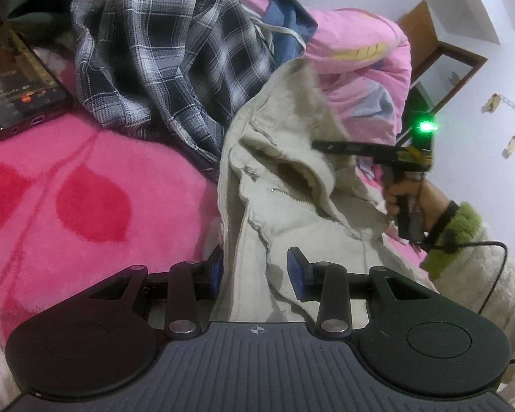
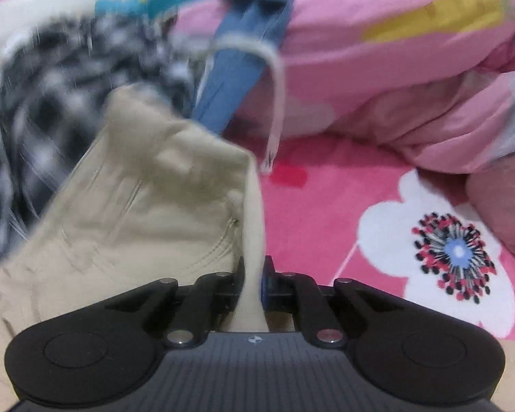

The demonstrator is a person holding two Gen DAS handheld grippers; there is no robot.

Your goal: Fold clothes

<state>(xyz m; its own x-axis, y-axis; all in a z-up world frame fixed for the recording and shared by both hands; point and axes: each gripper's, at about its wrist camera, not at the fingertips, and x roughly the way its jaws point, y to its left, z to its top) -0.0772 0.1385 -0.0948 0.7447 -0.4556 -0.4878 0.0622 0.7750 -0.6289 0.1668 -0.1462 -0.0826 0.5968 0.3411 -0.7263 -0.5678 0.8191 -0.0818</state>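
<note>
Beige trousers (image 1: 292, 185) hang lifted above the pink bed blanket (image 1: 86, 189). My left gripper (image 1: 255, 271) is open, its blue pads either side of the trousers' lower fabric, not pinching it. My right gripper (image 2: 254, 278) is shut on a fold of the beige trousers (image 2: 154, 206). It also shows in the left wrist view (image 1: 321, 146) at the right, held up by a hand and gripping the cloth's upper edge. The right wrist view is motion-blurred.
A black-and-white plaid shirt (image 1: 161, 51) and a blue garment with a white drawstring (image 1: 288, 24) lie heaped behind. A lit phone (image 1: 17, 79) lies on the blanket at left. A pink quilt (image 2: 395, 68) is bunched at the back right.
</note>
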